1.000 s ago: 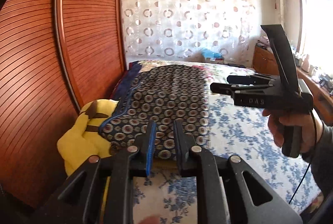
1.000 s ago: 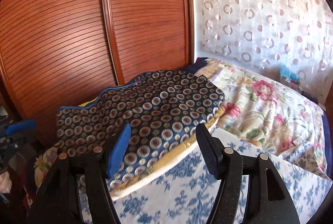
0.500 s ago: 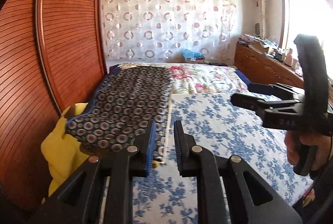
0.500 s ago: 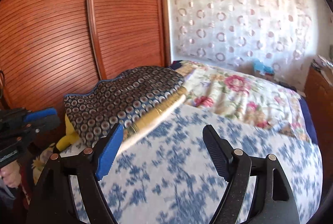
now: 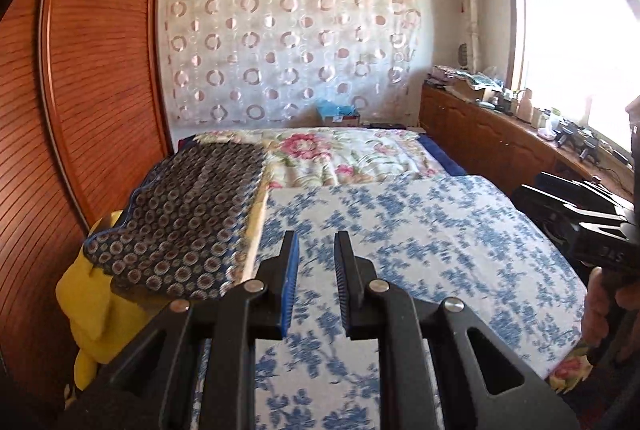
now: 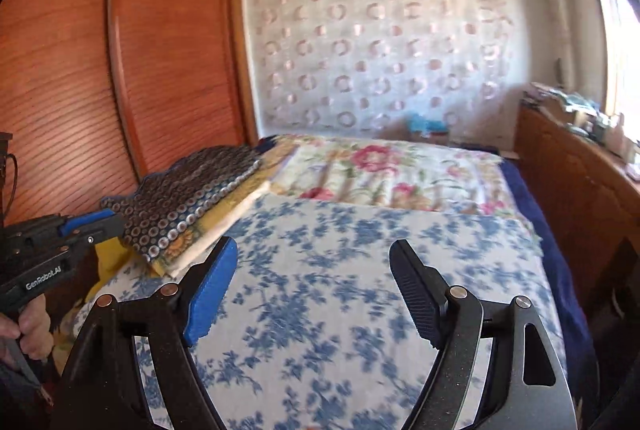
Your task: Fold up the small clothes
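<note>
Matt printed cotton-like cloth covers the bed, the folded dark garment looks smooth, and the ribbed wooden wardrobe shines slightly.

So the bed is wearing a blue-and-white floral sheet over its near part, and a quilt with big pink flowers is covering the far end by the curtained wall. Over on the left edge, next to the wooden wardrobe, a dark garment dotted with little circles is sitting on top of a flat folded stack, with a yellowish sunflower-print layer peeking out underneath. Some yellow cloth is hanging off the near-left corner beside it.
</note>
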A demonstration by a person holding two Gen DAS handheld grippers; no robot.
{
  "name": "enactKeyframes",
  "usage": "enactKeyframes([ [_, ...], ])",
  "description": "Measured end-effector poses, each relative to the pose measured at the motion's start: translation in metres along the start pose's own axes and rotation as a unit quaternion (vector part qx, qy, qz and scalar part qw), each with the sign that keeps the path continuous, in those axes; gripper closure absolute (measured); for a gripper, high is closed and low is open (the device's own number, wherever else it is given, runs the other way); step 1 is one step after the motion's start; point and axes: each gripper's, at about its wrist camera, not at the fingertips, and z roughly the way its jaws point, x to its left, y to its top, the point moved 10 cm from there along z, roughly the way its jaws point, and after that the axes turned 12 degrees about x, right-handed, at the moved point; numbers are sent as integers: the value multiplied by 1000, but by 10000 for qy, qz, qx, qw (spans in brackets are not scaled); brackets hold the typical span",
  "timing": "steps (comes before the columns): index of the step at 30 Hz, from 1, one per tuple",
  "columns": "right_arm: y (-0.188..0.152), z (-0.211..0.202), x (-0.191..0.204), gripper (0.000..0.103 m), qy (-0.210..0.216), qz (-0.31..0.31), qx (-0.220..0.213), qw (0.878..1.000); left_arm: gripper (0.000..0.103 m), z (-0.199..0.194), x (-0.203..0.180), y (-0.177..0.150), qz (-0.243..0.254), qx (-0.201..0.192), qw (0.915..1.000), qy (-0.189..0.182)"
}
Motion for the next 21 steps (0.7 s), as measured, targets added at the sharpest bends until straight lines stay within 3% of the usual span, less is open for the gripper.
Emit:
enactKeyframes([
  [9,3,-65,-40,23,-479,379,-493,9969,87,-32,-33,30,173,-391,9989,-175],
  [21,2,-76,-52,23,-645,453,-612,9950,87,-37,-37,34,200,-448,9986,-199],
])
